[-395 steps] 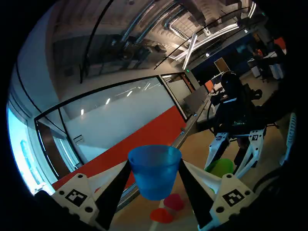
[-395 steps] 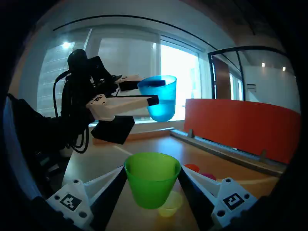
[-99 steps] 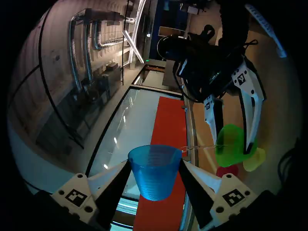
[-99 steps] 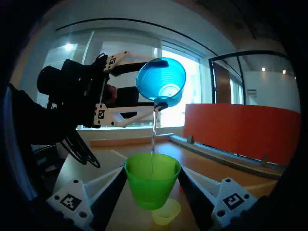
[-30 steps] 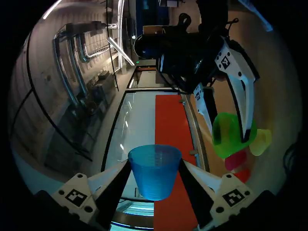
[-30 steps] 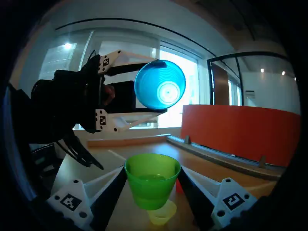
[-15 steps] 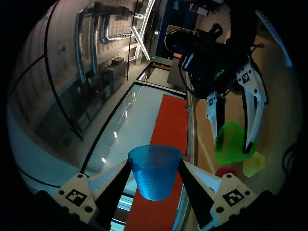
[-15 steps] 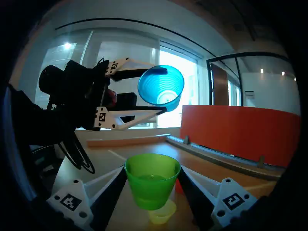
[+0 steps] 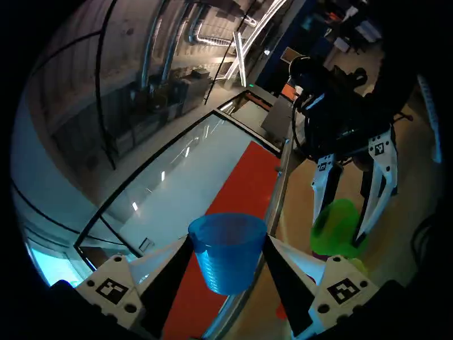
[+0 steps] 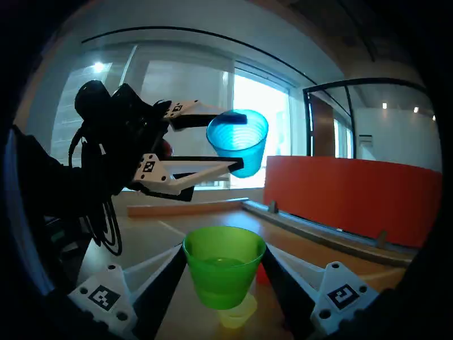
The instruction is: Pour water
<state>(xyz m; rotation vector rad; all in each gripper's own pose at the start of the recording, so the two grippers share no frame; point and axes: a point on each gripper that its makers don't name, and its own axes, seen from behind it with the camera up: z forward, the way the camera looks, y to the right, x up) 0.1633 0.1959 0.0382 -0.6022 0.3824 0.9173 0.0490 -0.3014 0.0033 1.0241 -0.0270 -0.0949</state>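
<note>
Right gripper (image 10: 225,250) clamped green cup (image 10: 224,280) with water (image 10: 223,262); left gripper (image 10: 236,141) gripped tilted blue cup (image 10: 240,136) above it, apart

left tool (image 9: 227,243) clamped, raised, right tool (image 10: 224,252) clamped

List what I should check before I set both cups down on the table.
1. Left gripper grip on the blue cup: ok, both fingers press its sides.
2. Right gripper grip on the green cup: ok, clamped on both sides.
3. Pour stopped: ok, nothing is falling between the cups in the right gripper view.
4. Water in the green cup: ok, its level sits well below the rim.
5. Blue cup upright: not ok, its mouth tilts toward the right gripper's camera.
6. Landing spot on the table: not ok, a yellow cup sits just under the green cup.
</note>
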